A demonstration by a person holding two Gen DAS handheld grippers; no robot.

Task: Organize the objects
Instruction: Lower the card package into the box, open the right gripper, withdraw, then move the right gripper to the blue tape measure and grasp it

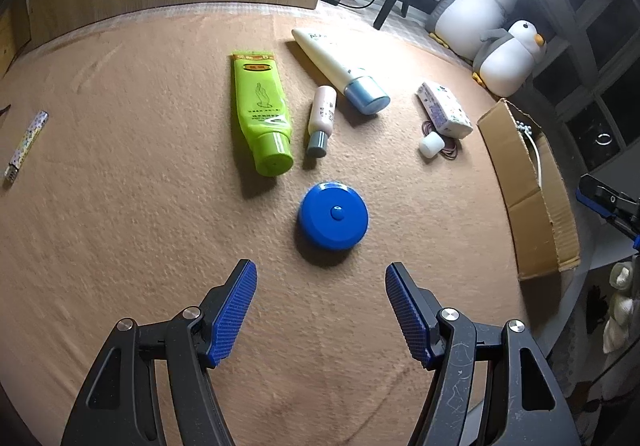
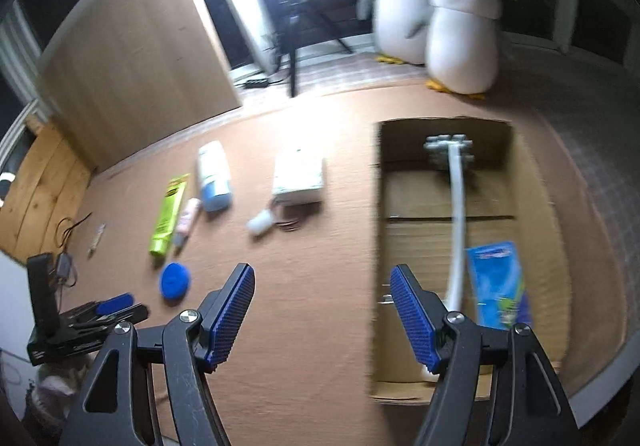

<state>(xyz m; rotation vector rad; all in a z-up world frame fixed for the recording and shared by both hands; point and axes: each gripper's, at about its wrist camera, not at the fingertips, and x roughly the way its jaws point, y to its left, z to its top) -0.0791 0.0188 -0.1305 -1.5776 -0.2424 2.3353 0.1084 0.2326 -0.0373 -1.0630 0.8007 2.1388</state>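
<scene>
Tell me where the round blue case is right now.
In the left wrist view the round blue case lies on the tan mat just ahead of the open left gripper, nearest the cap end of the green tube.

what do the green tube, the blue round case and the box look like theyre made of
Green tube: soft glossy plastic, judging by highlights and its flattened crimped end. Blue round case: hard smooth plastic, apparently moulded. Box: brown matte corrugated cardboard, with creased flaps.

Lime-green tube (image 1: 262,113), blue round case (image 1: 333,215), brown cardboard box (image 2: 436,246), tan cloth (image 1: 120,205).
</scene>
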